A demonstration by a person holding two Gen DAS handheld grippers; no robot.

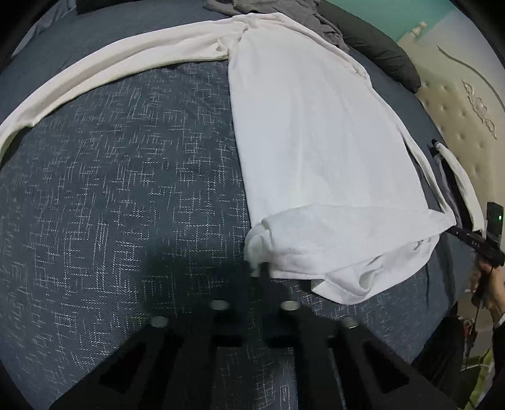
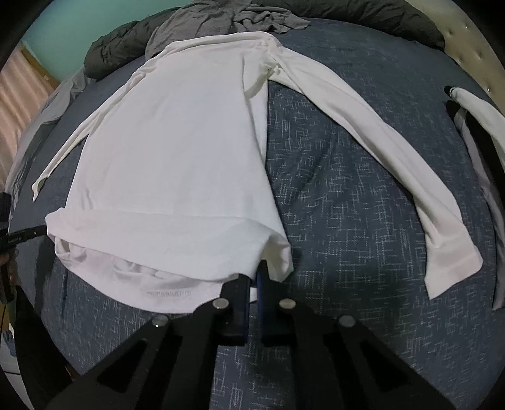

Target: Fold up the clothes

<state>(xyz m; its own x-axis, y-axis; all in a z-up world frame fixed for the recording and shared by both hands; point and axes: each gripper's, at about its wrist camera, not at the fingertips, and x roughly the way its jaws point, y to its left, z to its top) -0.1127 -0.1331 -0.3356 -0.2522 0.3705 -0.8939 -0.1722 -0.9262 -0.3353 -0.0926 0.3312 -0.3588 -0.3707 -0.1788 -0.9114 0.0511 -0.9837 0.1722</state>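
Risk: both grippers, left gripper (image 1: pixel 256 271) and right gripper (image 2: pixel 256 274), nearly closed, pinch white shirt (image 2: pixel 176 151) hem at lower centre; thin bites may slip, dropping the fold.

The blue bed (image 2: pixel 363 195) is bare between the white shirt (image 2: pixel 176 151) and its long sleeve (image 2: pixel 394 164). Gray clothes (image 2: pixel 227 22) block the far end.

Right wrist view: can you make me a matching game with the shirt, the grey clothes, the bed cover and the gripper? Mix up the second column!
Things:
1 white shirt
2 grey clothes
3 bed cover
4 right gripper

Colour or state:
A dark blue with pale criss-cross lines
B shut on the shirt's hem
C spread out flat
D crumpled at the far end of the bed

Pairs: 1-C, 2-D, 3-A, 4-B
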